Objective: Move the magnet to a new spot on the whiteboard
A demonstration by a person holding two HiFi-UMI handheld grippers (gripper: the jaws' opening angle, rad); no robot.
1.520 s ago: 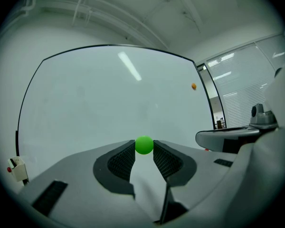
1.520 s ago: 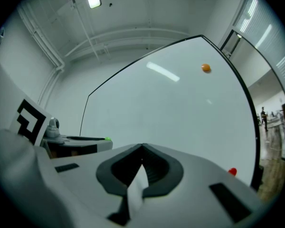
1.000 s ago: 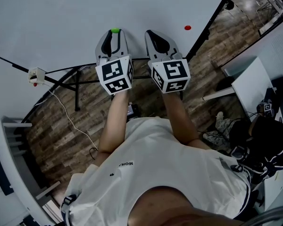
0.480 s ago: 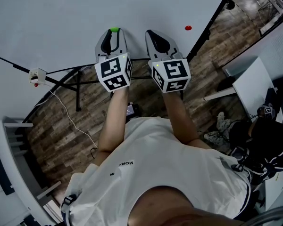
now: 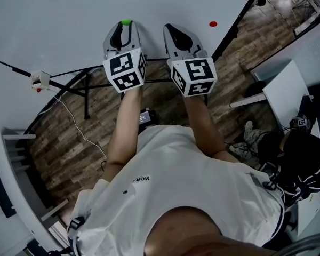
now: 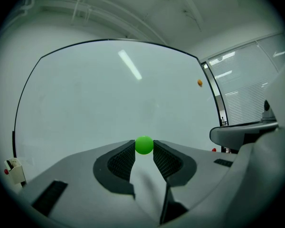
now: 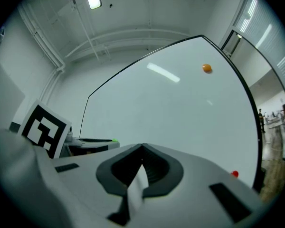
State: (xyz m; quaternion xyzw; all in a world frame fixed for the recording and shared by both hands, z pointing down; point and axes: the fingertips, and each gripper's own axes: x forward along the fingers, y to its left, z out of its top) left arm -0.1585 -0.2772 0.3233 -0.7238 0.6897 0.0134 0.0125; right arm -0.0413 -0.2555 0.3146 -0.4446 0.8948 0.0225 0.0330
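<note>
1. While the person stands close in front of the whiteboard [image 5: 69, 20], both grippers are held level and point at its white surface, side by side and a little apart
2. The left gripper [image 5: 124, 28] has its jaws set rather wide, and they are closed on the green magnet [image 6: 144, 145]. This small round magnet sits exactly between the two jaw tips, and the dark ribbed pads [image 6: 121, 159] press on it from both sides
3. The green magnet is right at the surface of the whiteboard, but I cannot tell if it really touches the board
4. The right gripper [image 7: 142, 147] carries nothing. Its jaw tips meet each other, with no gap between them, and they point at a bare part of the board
5. A red magnet [image 5: 213, 23] sticks on the board close to its black right edge, well apart from the green magnet. An orange magnet [image 7: 206, 68] sits higher on the same side
6. The left marker cube [image 5: 125, 71] and the right marker cube [image 5: 194, 77] ride on the backs of the grippers, just above the person's forearms. Under them I see the wooden floor [image 5: 69, 143] and the black legs of the board's stand [image 5: 87, 103]
</note>
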